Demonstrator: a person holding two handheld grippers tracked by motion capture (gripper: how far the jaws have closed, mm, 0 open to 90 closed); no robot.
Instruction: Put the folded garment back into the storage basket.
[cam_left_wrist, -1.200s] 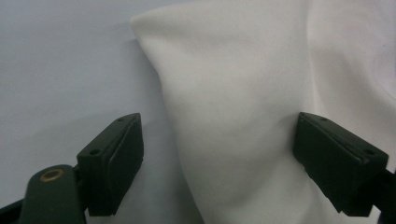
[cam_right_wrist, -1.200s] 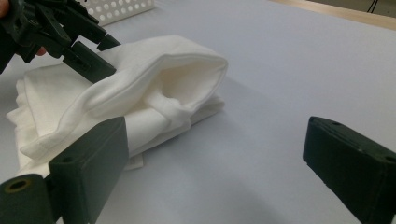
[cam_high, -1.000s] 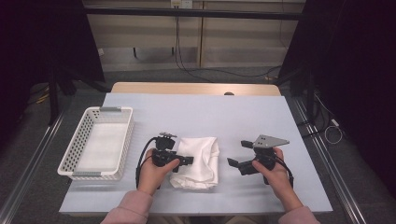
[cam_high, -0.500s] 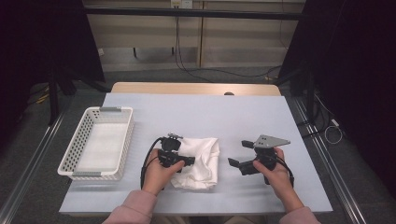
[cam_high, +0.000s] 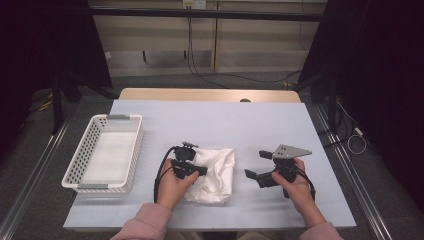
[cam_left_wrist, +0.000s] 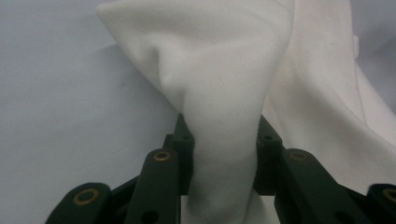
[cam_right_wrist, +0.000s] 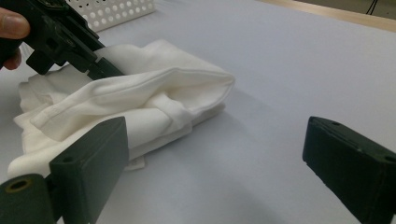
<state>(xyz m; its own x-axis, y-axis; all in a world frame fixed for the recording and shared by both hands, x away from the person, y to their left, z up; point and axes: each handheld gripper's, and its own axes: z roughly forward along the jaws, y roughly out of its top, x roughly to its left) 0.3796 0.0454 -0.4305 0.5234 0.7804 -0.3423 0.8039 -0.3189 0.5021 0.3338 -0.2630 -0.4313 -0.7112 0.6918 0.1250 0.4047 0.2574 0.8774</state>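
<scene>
High view: your cloth (cam_high: 212, 170), white and crumpled, lies near the front of the table (cam_high: 210, 120), well right of the basket (cam_high: 105, 152). Your left gripper (cam_high: 199, 171) sits on the cloth's left edge; its jaws have just been closing, with fabric between them. Your right gripper (cam_high: 252, 176) rests just right of the cloth, apart from it, jaws spread and nothing in them.

Left gripper view: cloth (cam_left_wrist: 224, 93), one raised fold, gathered into a narrow column between the two black jaws. Both pads press its sides, so you have it pinched. The rest of the cloth drapes off to the right of that fold.

Right gripper view: cloth (cam_right_wrist: 130, 112), loosely folded in several layers with a hemmed edge on top, lying ahead of the wide jaws. Left gripper (cam_right_wrist: 100, 65) at the cloth's far left side, biting the upper layer.

Handling, by judgement: light, soft, limp; not fragile. It will sag and unfold when you lift it, and layers may slide apart. Grip a bunched fold or the hem rather than a flat face. A second hold at the cloth's rounded near-right fold should keep it from trailing.
</scene>
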